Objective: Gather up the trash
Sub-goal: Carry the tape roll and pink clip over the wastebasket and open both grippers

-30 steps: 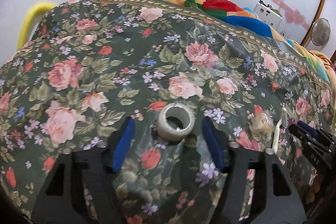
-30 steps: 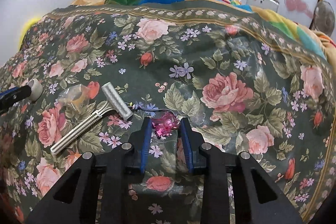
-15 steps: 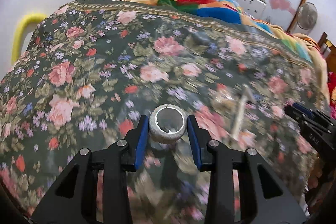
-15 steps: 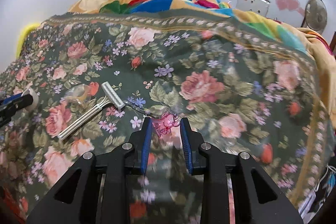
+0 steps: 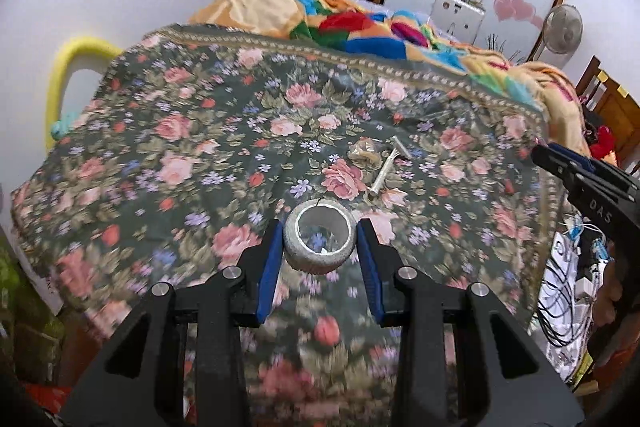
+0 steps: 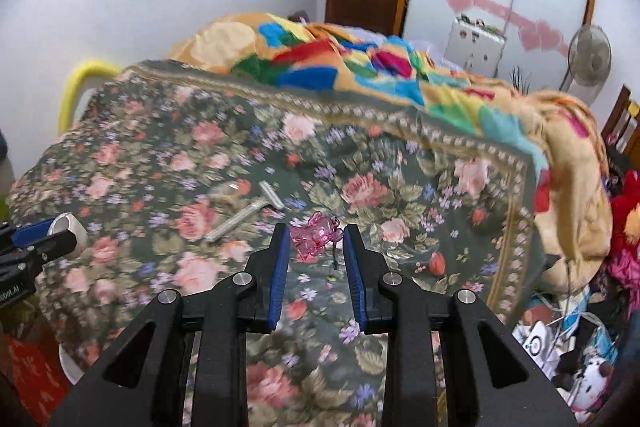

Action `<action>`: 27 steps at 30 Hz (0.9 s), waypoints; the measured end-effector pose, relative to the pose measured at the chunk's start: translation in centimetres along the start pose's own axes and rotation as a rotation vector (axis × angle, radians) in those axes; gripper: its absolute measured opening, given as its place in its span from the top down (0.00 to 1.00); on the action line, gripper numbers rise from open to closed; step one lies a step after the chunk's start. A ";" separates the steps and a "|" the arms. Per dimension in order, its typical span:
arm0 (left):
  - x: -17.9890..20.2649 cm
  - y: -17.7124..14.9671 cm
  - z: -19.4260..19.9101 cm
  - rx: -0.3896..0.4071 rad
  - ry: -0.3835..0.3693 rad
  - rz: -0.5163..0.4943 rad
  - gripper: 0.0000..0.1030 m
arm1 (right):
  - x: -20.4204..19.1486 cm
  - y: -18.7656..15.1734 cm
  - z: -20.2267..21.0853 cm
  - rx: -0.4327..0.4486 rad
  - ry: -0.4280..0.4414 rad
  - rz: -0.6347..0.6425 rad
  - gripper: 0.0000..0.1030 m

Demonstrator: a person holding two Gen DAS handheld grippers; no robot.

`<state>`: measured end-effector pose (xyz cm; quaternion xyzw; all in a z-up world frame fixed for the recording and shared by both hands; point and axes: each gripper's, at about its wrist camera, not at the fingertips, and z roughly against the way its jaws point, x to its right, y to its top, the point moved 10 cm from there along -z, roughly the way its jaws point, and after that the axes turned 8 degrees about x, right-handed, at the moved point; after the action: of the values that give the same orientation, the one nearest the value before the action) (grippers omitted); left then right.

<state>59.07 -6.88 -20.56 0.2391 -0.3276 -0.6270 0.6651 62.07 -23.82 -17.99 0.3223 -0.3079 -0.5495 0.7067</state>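
Observation:
My left gripper (image 5: 319, 247) is shut on a grey tape roll (image 5: 319, 245) and holds it well above the floral bedspread (image 5: 192, 131). My right gripper (image 6: 313, 242) is shut on a pink plastic trinket (image 6: 316, 235), also lifted off the bed. A disposable razor (image 5: 386, 169) and a clear crumpled wrapper (image 5: 364, 151) lie on the bedspread; both also show in the right wrist view, the razor (image 6: 244, 215) and the wrapper (image 6: 230, 191). The left gripper with the tape roll (image 6: 68, 227) shows at the left edge of the right wrist view.
A colourful blanket (image 5: 360, 31) is heaped at the far end of the bed. A yellow bed rail (image 5: 68, 67) is at the left. Cables and clutter (image 5: 568, 291) lie on the floor to the right, with soft toys (image 6: 624, 223) and a fan (image 5: 564, 27).
The left gripper closed on the tape roll and lifted it. Both grippers have risen and drawn back from the bed with their items, so the bed looks smaller and farther.

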 end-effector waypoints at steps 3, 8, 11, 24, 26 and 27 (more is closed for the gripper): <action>-0.7 -0.3 3.3 0.019 0.003 0.023 0.64 | -1.7 1.1 2.8 0.035 0.021 0.021 0.76; -2.9 -1.2 8.5 0.057 0.043 0.027 0.64 | -5.8 2.5 7.4 0.085 0.077 0.058 0.76; -5.3 -1.9 11.9 0.077 0.073 0.059 0.64 | -8.8 3.0 9.6 0.107 0.112 0.086 0.76; -18.0 -8.0 23.7 0.126 0.251 0.179 0.64 | -23.1 1.8 17.7 0.160 0.303 0.165 0.76; -19.8 -9.3 25.2 0.123 0.276 0.199 0.64 | -25.7 1.1 18.6 0.155 0.344 0.172 0.76; -20.6 -9.9 25.8 0.123 0.288 0.207 0.64 | -26.7 0.8 18.9 0.151 0.359 0.174 0.76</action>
<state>33.39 14.92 -13.29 0.3315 -0.2895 -0.4935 0.7502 42.07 0.13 -8.10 0.4393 -0.2440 -0.3954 0.7689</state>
